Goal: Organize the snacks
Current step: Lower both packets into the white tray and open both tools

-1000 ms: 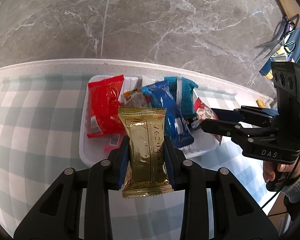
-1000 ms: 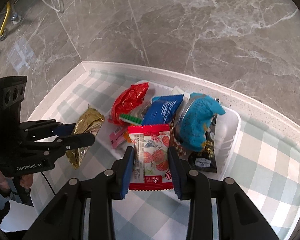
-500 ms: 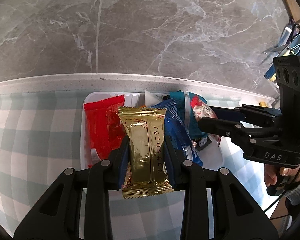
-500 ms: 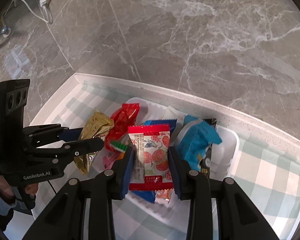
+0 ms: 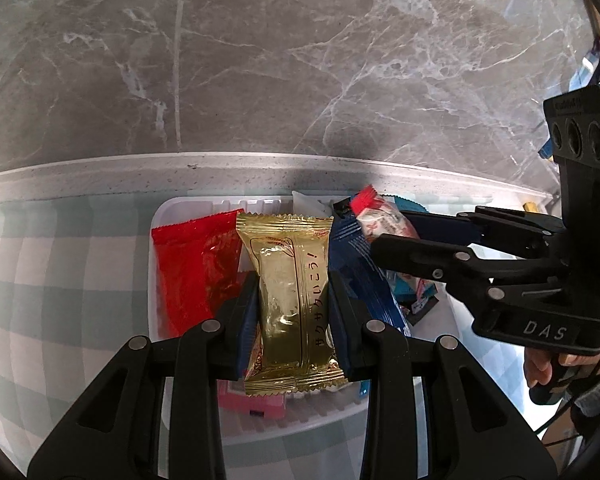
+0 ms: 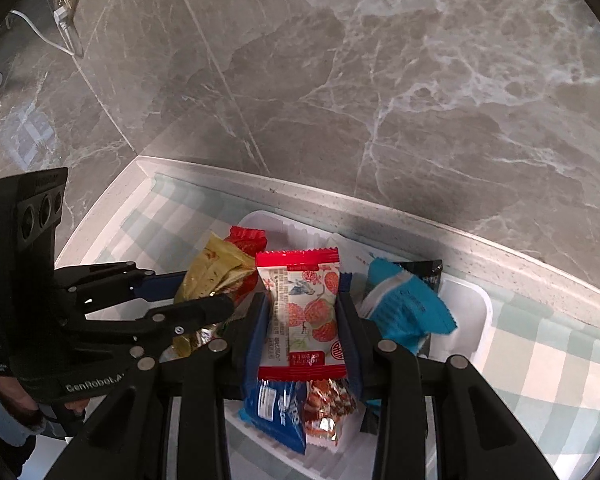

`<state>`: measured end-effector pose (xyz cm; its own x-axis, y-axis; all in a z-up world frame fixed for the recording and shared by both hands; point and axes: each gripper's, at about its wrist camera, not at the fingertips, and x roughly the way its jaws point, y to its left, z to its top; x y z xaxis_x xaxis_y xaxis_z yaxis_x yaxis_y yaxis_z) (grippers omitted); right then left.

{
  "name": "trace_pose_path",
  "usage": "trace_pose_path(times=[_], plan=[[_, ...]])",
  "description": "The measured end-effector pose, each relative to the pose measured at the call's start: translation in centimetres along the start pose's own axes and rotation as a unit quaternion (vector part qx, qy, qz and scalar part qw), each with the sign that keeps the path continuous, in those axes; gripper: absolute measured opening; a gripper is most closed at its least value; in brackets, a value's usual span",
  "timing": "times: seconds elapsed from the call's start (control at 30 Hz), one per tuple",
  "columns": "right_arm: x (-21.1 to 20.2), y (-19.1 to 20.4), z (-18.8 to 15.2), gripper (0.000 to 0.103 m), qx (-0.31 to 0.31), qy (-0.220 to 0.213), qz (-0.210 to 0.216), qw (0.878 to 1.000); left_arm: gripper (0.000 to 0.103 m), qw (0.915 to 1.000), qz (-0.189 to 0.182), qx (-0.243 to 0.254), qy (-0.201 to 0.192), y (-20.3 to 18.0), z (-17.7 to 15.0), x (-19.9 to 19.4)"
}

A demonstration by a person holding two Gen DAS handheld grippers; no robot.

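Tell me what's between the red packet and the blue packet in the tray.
The gold packet, clamped in the left gripper, sits between the red packet and blue packet, in the left wrist view.

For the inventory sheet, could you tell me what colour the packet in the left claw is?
Shiny gold packet with dark lettering; the left wrist view shows it best.

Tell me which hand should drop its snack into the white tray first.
Probably left: the left gripper holds the gold packet over the white tray, beside the red packet; the right gripper's strawberry packet hangs over piled snacks.
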<state>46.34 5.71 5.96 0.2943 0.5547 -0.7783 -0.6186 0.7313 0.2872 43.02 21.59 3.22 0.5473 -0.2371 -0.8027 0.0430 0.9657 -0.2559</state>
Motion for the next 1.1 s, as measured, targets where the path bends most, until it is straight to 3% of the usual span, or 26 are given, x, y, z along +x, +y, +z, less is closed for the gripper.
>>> trace_pose_path(times=[0.8, 1.1], plan=[[3.4, -0.9, 0.5, 0.038, 0.000, 0.017, -0.015, 1.000, 0.031, 0.9998, 0.010, 0.005, 0.013, 0.4, 0.5, 4.5], [3.5, -1.1, 0.7, 0.039, 0.011, 0.014, -0.013, 1.000, 0.048, 0.9998, 0.017, 0.011, 0.006, 0.5, 0.2, 4.3]])
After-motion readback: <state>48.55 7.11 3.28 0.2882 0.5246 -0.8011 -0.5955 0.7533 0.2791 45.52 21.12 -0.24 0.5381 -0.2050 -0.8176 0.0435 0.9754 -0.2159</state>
